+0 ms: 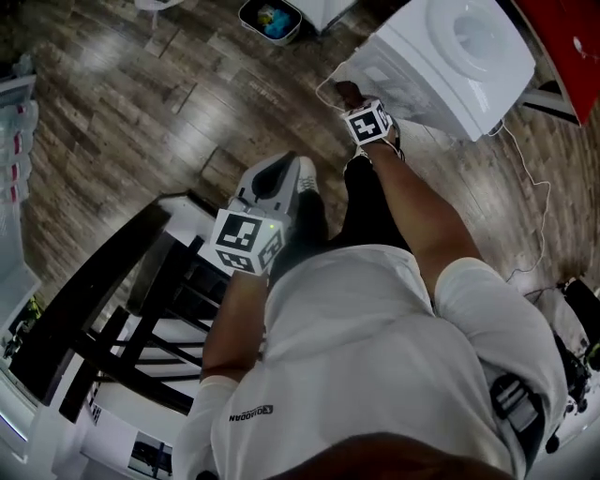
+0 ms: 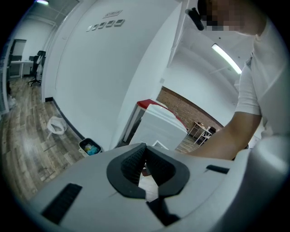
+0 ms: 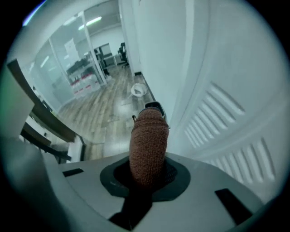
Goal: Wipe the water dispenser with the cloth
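The white water dispenser (image 1: 450, 56) stands at the top right of the head view. My right gripper (image 1: 351, 97) is held out against its louvred side panel (image 3: 226, 122), shut on a rolled brown cloth (image 3: 147, 145) that sticks out past the jaws. The cloth (image 1: 348, 91) touches the panel's lower corner. My left gripper (image 1: 274, 180) hangs close to the person's body, away from the dispenser (image 2: 158, 127). Its jaws are shut with nothing between them, as the left gripper (image 2: 144, 149) view shows.
A small bin (image 1: 270, 19) with blue contents sits by the wall left of the dispenser. A black-framed stand (image 1: 122, 309) fills the lower left. A white cable (image 1: 534, 187) trails over the wooden floor on the right. A white bag (image 2: 55, 124) lies by the wall.
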